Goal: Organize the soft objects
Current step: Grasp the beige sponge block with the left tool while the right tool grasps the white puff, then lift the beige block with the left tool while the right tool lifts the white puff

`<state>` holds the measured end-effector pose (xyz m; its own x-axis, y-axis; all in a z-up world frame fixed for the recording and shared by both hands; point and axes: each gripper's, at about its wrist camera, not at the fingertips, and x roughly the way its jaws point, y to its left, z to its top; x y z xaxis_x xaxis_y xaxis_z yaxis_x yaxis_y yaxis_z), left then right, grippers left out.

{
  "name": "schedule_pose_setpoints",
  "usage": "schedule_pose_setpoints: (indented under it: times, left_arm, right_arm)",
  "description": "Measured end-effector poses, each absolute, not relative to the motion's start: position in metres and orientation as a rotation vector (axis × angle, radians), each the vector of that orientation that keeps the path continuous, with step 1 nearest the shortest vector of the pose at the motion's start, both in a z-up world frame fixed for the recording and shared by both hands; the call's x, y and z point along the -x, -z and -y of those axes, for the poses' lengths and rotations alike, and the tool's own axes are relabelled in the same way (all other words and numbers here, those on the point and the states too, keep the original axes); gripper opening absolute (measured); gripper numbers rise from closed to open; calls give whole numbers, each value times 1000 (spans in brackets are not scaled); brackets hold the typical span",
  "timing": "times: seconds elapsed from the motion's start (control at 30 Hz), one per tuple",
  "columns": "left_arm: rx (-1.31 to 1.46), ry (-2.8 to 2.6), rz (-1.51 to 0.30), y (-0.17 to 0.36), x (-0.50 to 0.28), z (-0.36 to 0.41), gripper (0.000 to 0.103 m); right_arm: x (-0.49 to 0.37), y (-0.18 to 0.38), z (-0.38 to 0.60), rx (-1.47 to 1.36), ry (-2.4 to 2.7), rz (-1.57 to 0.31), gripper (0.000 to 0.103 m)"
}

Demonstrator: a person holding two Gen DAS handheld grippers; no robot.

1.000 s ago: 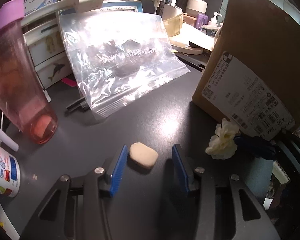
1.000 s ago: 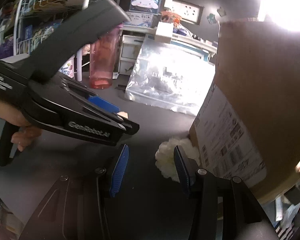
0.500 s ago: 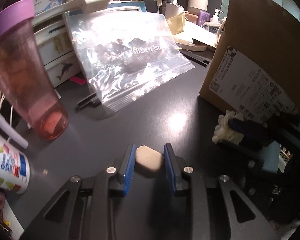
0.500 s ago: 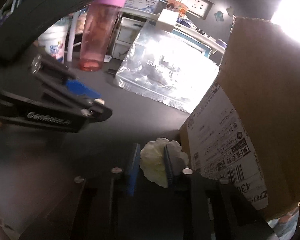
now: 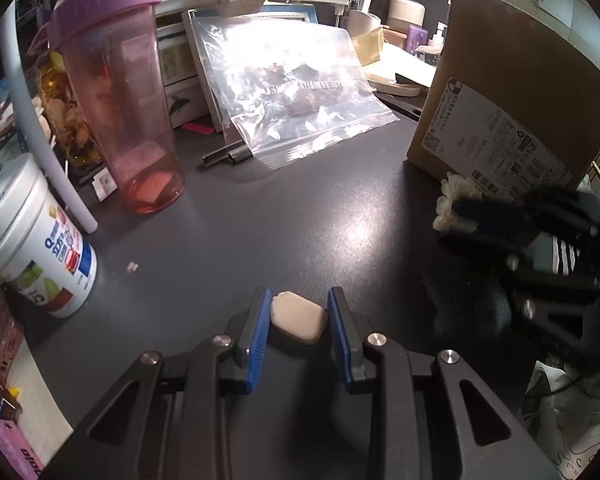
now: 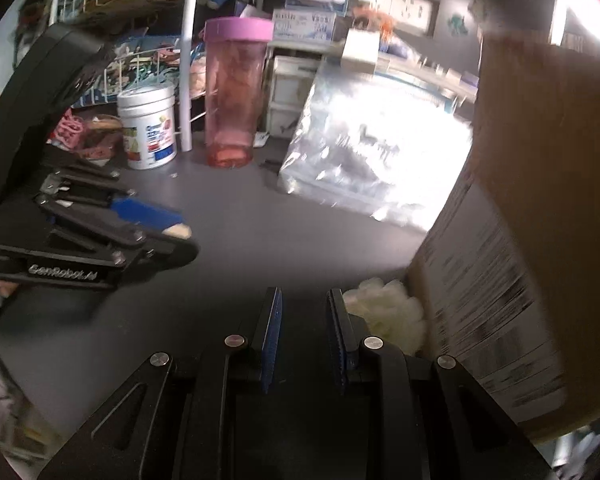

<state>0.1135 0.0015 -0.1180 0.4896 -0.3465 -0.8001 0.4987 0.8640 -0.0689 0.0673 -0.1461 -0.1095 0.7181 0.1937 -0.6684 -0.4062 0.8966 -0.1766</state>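
My left gripper (image 5: 298,314) is shut on a beige soft block (image 5: 298,317) and holds it over the dark table (image 5: 300,216). It also shows in the right wrist view (image 6: 168,226) with the block's tip between its blue pads. A white fluffy flower (image 6: 388,312) lies against the cardboard box (image 6: 540,220), just right of my right gripper (image 6: 304,334). That gripper's jaws stand narrowly apart with nothing between them. In the left wrist view the flower (image 5: 450,196) touches the right gripper's blue finger (image 5: 488,210).
A clear zip bag (image 5: 300,84) leans at the back. A pink tumbler with purple lid (image 5: 128,112) and a white tub (image 5: 32,240) stand at the left. The cardboard box (image 5: 512,92) stands at the right. A white pole (image 5: 40,132) rises by the tub.
The right gripper has lost the flower: it now lies outside the right jaw by the box. The left gripper has lifted and drawn back with the beige block.
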Motion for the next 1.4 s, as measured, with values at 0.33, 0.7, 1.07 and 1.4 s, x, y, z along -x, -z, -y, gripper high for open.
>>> schedule_pose_setpoints:
  times: [0.33, 0.7, 1.07, 1.4]
  left_arm:
    - [-164, 542, -902, 118, -106, -7, 37]
    - [-171, 585, -890, 118, -100, -7, 43]
    - [-189, 570, -900, 115, -93, -11, 43]
    - [-179, 563, -915, 116, -99, -7, 44]
  right_arm:
    - [-90, 119, 123, 680, -221, -774, 43]
    - [-90, 123, 127, 784, -251, -881, 12]
    - [-74, 94, 119, 485, -481, -906, 8]
    - [-70, 90, 133, 410, -497, -856, 41]
